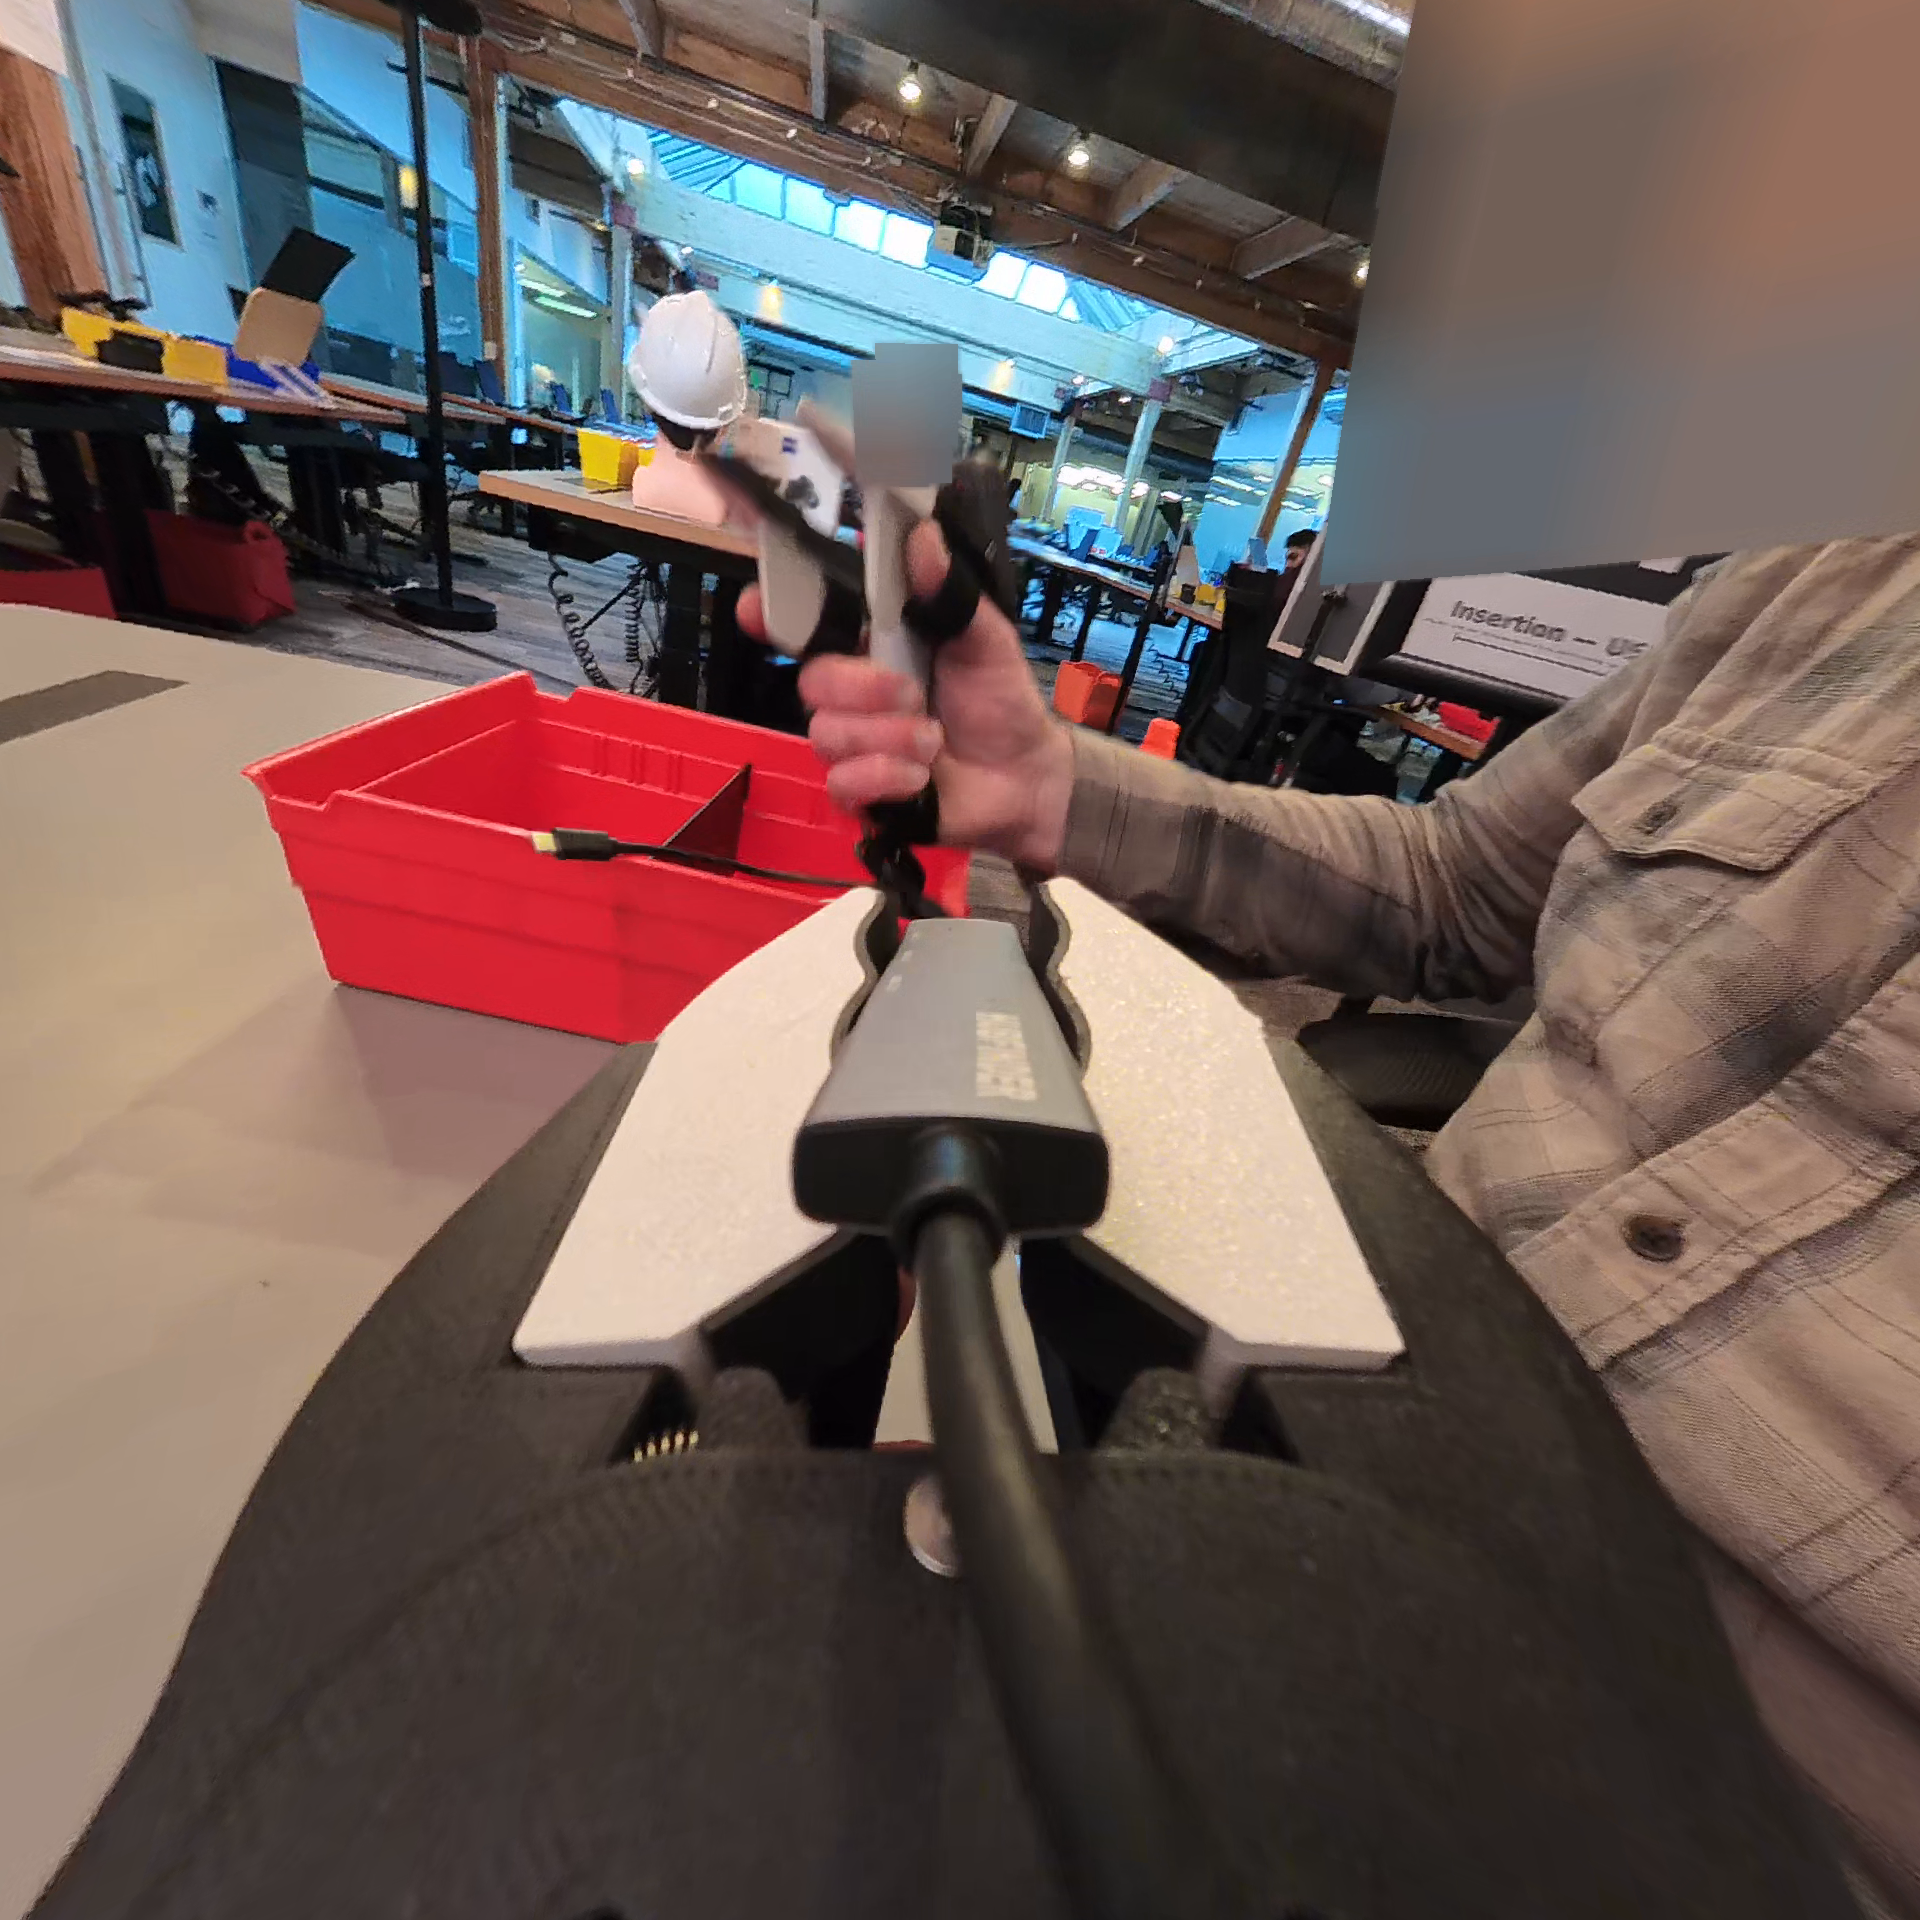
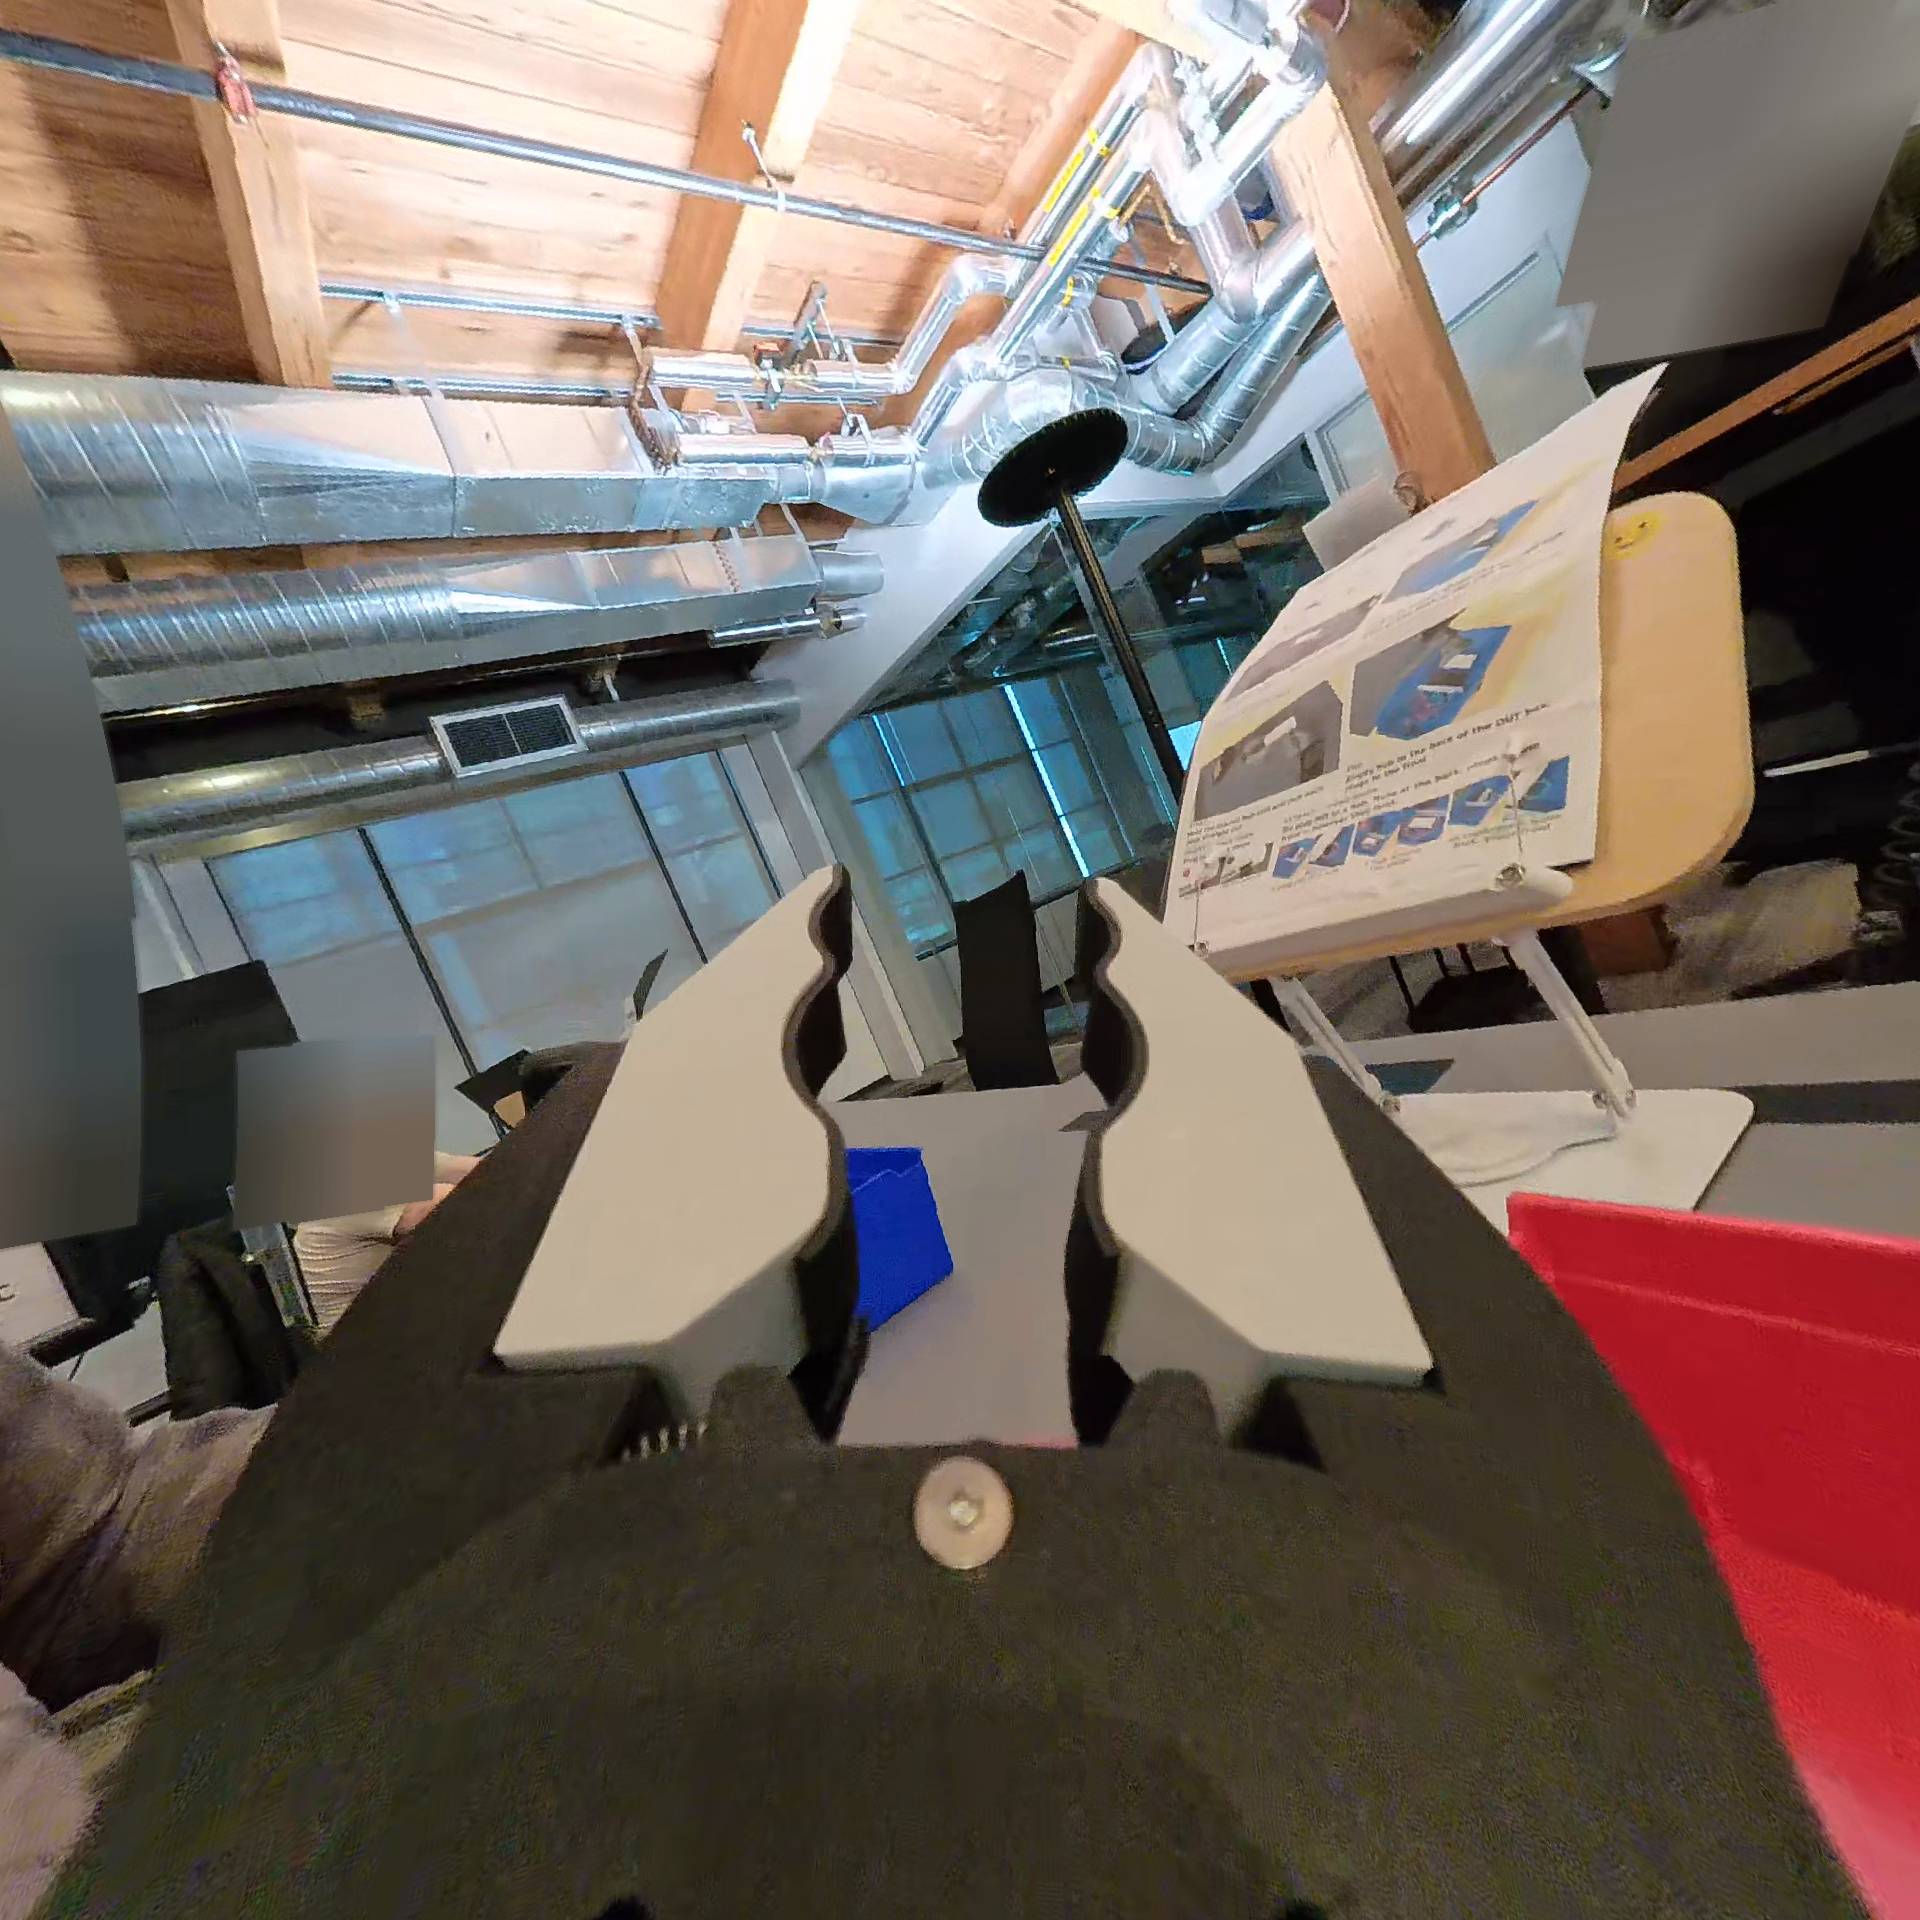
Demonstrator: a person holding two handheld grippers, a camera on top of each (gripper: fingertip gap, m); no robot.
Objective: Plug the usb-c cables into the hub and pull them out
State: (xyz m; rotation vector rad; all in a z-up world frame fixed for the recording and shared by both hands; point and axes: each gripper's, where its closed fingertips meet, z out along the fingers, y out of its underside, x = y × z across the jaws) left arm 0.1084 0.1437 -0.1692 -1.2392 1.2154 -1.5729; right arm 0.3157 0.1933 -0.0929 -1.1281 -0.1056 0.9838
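Observation:
My left gripper (image 1: 961,920) is shut on a grey USB hub (image 1: 951,1049), held lengthwise between the fingers. The hub's thick black lead (image 1: 977,1351) runs back toward the camera. A black USB-C cable (image 1: 582,844) lies over the rim of a red bin (image 1: 468,914), its plug pointing left. A person's hand holds my right gripper (image 1: 842,566) upright just beyond the hub's far end. A black braided cord (image 1: 896,862) hangs from that hand toward the hub; I cannot tell if it is plugged in. In the right wrist view my right gripper (image 2: 961,920) is open, empty and tilted up toward the ceiling.
The red bin has a black divider (image 1: 717,821) and stands on the grey table (image 1: 156,1091); it also shows at the right of the right wrist view (image 2: 1714,1455). A blue bin (image 2: 899,1236) and a stand with a printed sheet (image 2: 1403,727) are on the table. The person's sleeve (image 1: 1455,883) is at right. The left gripper's tips are roughly 25 cm from the right gripper's.

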